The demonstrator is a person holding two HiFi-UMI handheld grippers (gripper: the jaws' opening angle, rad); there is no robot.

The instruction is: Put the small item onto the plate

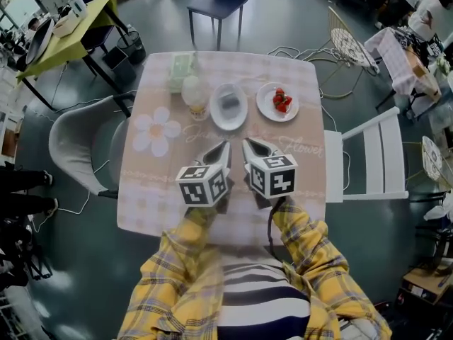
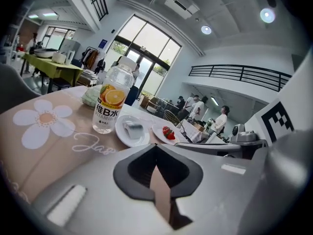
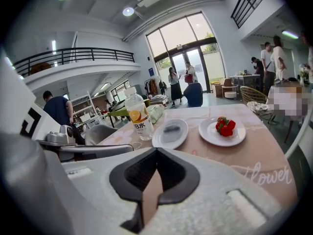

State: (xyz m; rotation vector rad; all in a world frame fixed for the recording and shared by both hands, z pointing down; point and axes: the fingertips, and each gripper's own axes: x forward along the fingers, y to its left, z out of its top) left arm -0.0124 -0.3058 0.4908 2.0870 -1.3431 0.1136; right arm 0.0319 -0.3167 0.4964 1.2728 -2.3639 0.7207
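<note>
My left tool (image 1: 225, 146) and right tool (image 1: 248, 144) hover pressed together and empty over the near bench (image 1: 304, 172), the small grey item (image 1: 229, 103) already on the middle plate (image 1: 214, 109), so placing looks done, and any further pick means opening and reaching forward.

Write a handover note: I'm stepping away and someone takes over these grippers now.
Left gripper: shut, empty. Right gripper: shut, empty. Both hover above the near half of the cloth-covered table.
Small grey flat item lies on the round white middle plate; red strawberries lie on the round white right plate.
Done: seemingly the placing, if the grey item is the one meant.
Left: confirm that, then pull back.
</note>
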